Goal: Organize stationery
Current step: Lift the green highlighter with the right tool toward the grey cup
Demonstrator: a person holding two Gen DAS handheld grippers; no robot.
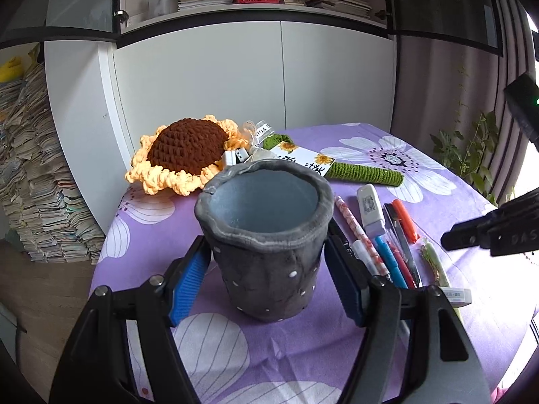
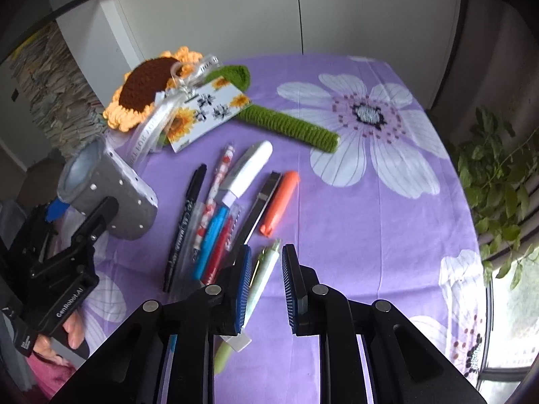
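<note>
A grey felt pen cup [image 1: 266, 235] with white dots stands upright and empty on the purple flowered tablecloth [image 1: 303, 353]. My left gripper [image 1: 267, 262] is shut on the cup, a blue pad on each side of its wall. Right of the cup lie several pens and markers [image 1: 380, 235]. In the right wrist view the cup [image 2: 107, 185] and left gripper [image 2: 77, 235] are at the left. My right gripper [image 2: 267, 269] is open just above a pale green pen [image 2: 261, 276], which lies between its jaws. An orange marker [image 2: 279, 203] and a white correction tape [image 2: 251, 168] lie beyond.
A crocheted sunflower [image 2: 148, 84] with a green stem [image 2: 293, 126] and a card [image 2: 205, 107] lies at the table's far side. A white eraser [image 1: 454, 294] lies by the pens. White cabinets stand behind; a plant [image 2: 498, 175] is at the right edge.
</note>
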